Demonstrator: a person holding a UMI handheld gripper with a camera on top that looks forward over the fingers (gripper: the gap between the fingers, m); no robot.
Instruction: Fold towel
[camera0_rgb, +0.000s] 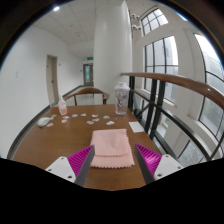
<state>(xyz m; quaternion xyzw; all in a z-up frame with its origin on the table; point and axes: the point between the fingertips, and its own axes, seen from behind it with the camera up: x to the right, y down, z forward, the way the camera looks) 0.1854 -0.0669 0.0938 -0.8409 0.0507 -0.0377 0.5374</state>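
A pale pink towel (112, 147) lies folded flat on the brown wooden table (50, 140), with a narrow fold line across its near part. It lies just ahead of my gripper (113, 160), between and beyond the two fingers. The fingers are open wide, with the left magenta pad (79, 159) and the right magenta pad (148, 156) on either side of the towel's near edge. Nothing is held between them.
Small scattered items (92, 120) and a white paper (136, 127) lie farther back on the table. A clear jar (122, 100) stands at the far right, a small bottle (61, 106) at the far left. A chair (88, 93) stands behind. A railing (175, 85) runs along the right.
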